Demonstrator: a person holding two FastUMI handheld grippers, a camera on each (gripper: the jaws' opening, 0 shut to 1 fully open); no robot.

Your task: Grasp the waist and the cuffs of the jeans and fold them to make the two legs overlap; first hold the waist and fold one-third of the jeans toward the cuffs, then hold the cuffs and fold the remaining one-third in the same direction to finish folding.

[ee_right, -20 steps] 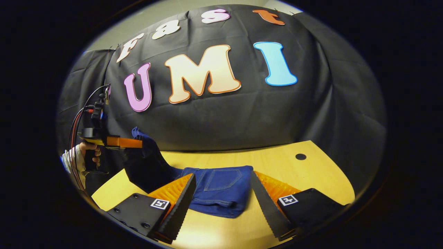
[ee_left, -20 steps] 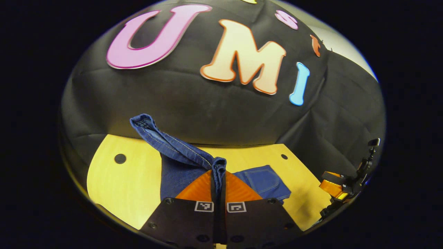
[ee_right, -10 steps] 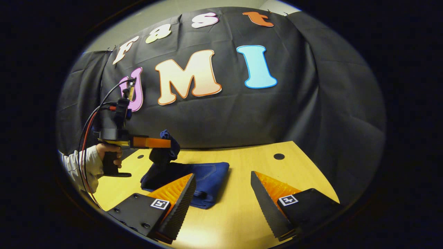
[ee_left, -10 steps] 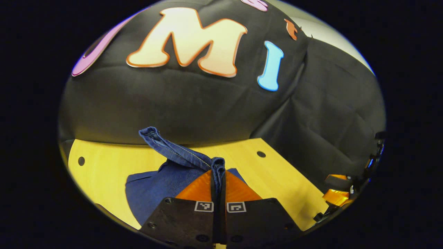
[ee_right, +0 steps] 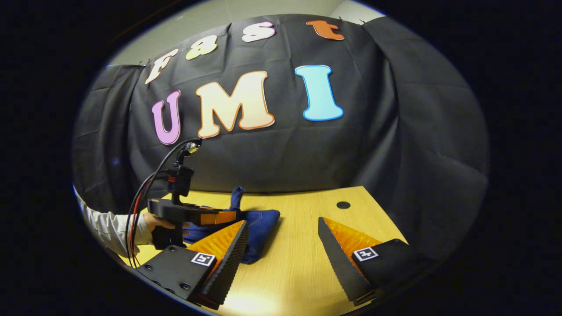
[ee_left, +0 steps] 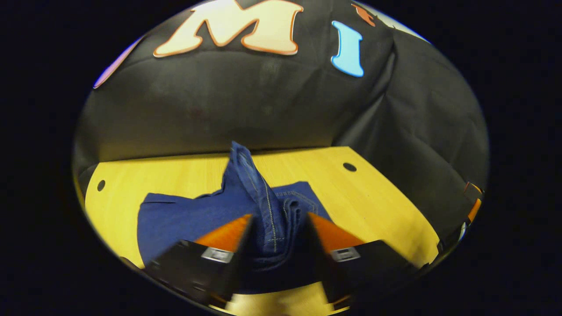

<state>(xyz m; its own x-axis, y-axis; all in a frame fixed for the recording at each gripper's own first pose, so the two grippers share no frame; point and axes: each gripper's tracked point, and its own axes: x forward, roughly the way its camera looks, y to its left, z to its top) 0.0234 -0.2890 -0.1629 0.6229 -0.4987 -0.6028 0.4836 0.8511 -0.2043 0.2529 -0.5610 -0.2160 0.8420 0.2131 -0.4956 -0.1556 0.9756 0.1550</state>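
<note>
Left gripper (ee_left: 274,239) had its fingers parted, with a bunched cuff end of the jeans (ee_left: 263,206) standing up between them; whether either finger touched the denim could not be told (motion blur in the left gripper view). The jeans lay as a folded stack toward the near left part of the table (ee_left: 377,206), well clear of its far edge. In the right gripper view the left gripper (ee_right: 217,217), held by a hand (ee_right: 154,221) in a light sleeve, sat low over the stack. Right gripper (ee_right: 281,259) was spread wide and empty above bare wood, beside the stack's right edge.

Judgement: final third fold at its laying-down stage. To finish well, the cuffs should drop squarely on the layers beneath, edges aligned, and the fingers should back straight out without dragging the top layer. The upright ridge needs flattening.
</note>
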